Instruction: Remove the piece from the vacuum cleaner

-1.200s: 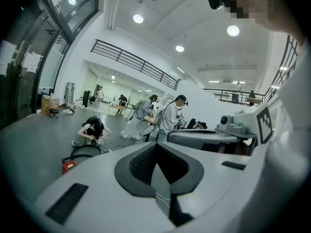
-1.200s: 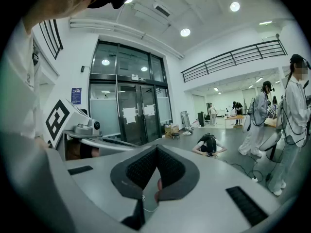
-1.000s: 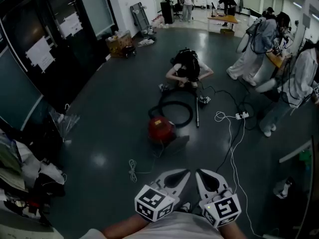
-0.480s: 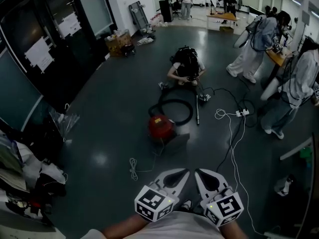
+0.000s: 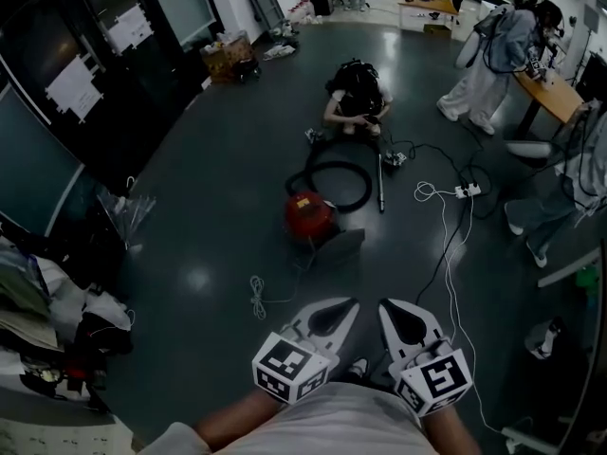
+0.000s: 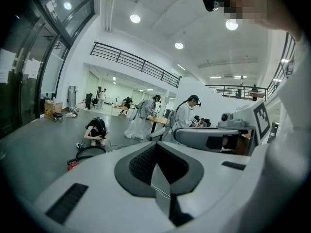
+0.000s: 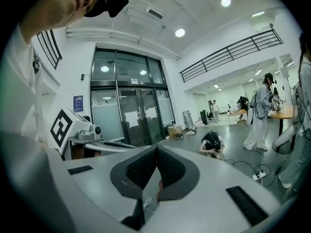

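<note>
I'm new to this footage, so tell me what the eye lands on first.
The red vacuum stands mid-floor in the head view, its black hose looped behind it, with a person crouched just beyond. Nearest the camera, the left gripper and right gripper hang side by side, both shut and empty, well short of the vacuum.

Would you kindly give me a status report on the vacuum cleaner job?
Left gripper shut, empty; right gripper shut, empty. Red vacuum cleaner ahead, untouched. White cable lies between; person crouched beyond hose.
</note>
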### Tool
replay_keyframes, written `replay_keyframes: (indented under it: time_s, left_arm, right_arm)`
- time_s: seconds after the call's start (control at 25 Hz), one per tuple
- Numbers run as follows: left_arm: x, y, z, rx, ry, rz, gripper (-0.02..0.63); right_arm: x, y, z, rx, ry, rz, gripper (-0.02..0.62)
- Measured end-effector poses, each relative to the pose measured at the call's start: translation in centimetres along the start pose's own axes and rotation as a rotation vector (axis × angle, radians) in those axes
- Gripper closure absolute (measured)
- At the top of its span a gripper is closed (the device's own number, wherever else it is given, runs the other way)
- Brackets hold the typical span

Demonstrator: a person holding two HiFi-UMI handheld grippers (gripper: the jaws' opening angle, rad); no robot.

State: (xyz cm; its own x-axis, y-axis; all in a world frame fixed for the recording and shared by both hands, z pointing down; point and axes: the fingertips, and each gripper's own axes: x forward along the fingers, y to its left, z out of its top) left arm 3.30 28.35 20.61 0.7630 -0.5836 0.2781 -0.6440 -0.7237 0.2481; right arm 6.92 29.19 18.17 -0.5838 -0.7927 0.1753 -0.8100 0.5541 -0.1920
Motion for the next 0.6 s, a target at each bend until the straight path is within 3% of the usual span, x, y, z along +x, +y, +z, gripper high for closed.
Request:
replay_keyframes:
  time_s: [0.28, 0.6]
  left_arm:
    - [1.5, 0.4, -0.6, -0.012, 0.024, 0.021, 0.600]
    - [3.7, 5.4, 0.1, 0.004, 0.021, 0.038, 0.600]
  right_arm:
    - [0.7, -1.7, -0.9, 0.020, 0.026, 0.019, 0.581]
    - [6.0, -3.9, -1.4, 0.025, 0.064, 0.025, 0.581]
